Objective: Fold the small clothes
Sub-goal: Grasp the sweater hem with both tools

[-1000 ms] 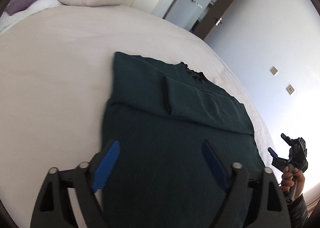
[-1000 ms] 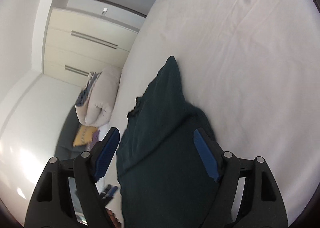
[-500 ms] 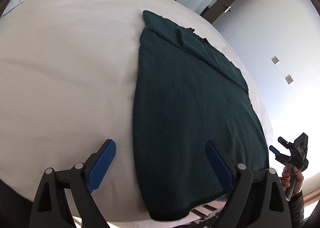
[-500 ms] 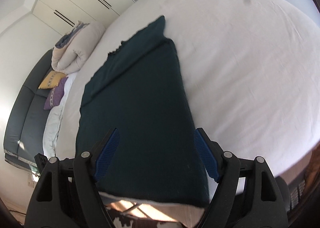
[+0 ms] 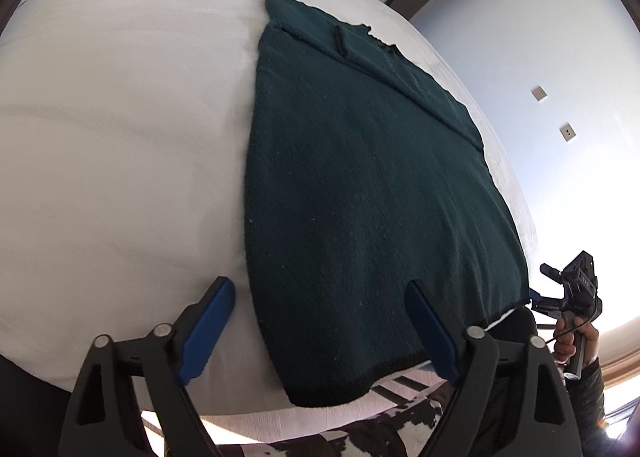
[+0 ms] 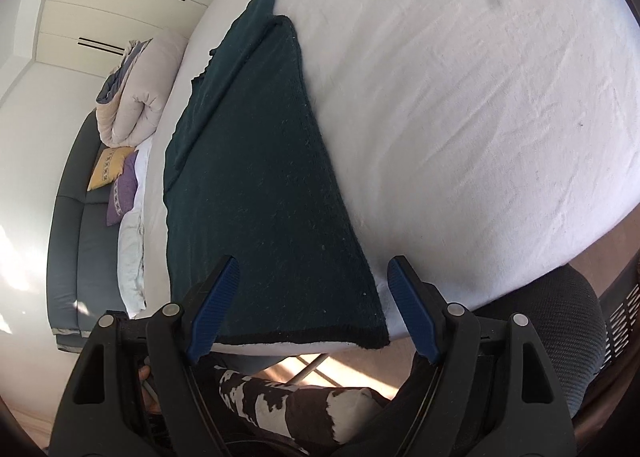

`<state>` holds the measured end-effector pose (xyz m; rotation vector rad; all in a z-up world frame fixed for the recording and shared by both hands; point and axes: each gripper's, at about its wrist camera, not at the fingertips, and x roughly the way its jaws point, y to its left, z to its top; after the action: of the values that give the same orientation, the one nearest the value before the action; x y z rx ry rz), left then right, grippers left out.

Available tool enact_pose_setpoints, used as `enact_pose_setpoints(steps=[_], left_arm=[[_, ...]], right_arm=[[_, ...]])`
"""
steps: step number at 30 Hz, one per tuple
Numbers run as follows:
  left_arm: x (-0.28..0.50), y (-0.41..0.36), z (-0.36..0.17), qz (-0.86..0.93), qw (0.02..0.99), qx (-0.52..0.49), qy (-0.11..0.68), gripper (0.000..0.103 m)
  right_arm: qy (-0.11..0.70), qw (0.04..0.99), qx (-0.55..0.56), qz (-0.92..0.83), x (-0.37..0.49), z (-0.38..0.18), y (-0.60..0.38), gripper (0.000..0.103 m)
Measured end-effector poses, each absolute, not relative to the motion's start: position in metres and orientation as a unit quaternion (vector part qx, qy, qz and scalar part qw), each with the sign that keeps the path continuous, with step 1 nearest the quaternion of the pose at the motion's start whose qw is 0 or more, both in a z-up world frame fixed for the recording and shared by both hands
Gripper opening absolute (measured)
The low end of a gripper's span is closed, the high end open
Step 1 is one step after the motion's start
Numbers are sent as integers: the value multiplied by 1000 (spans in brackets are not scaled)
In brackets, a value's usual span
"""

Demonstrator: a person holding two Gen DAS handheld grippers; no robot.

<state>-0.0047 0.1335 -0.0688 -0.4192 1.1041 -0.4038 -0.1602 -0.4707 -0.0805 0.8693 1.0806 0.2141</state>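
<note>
A dark green knitted sweater is lying flat on a white bed sheet, sleeves folded in at its far end, its black hem hanging just over the bed's near edge. The hem could be slipping further off the bed if either corner gets tugged unevenly, or a bite might be catching sheet too. The left gripper is hovering over the near left hem corner, its jaws closing but gripping nothing. The right gripper is framing the near right corner, jaws standing wide, empty.
</note>
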Motion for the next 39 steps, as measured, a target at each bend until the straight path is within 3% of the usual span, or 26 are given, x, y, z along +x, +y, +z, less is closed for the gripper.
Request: enact_pose_setpoints(steps=[6, 10, 18, 21, 26, 27, 28, 30, 34, 39], left_arm=[[-5, 142, -72, -206, 788, -228, 533, 65], [-6, 148, -74, -214, 773, -256, 539, 65], [-12, 164, -80, -214, 748, -321, 540, 64], [-13, 163, -80, -210, 745, -322, 546, 54], [-14, 159, -79, -208, 745, -308, 553, 50], [-15, 158, -79, -207, 746, -305, 555, 41], [-15, 156, -79, -205, 746, -295, 560, 26], [-15, 152, -82, -205, 744, -283, 570, 9], [-18, 149, -83, -201, 750, -277, 566, 9], [-18, 147, -76, -199, 763, -270, 552, 8]], right_arm=[[500, 758, 402, 118, -156, -83, -466, 63], [500, 756, 406, 120, -157, -84, -468, 50], [500, 750, 415, 124, -159, -90, -472, 34], [501, 749, 414, 128, -158, -91, -469, 34], [504, 751, 405, 134, -156, -91, -462, 32], [506, 751, 402, 134, -158, -90, -461, 29], [509, 752, 397, 134, -157, -89, -459, 23], [512, 754, 389, 133, -156, -89, -457, 20], [512, 762, 375, 129, -155, -85, -453, 10], [503, 771, 369, 128, -155, -77, -455, 8]])
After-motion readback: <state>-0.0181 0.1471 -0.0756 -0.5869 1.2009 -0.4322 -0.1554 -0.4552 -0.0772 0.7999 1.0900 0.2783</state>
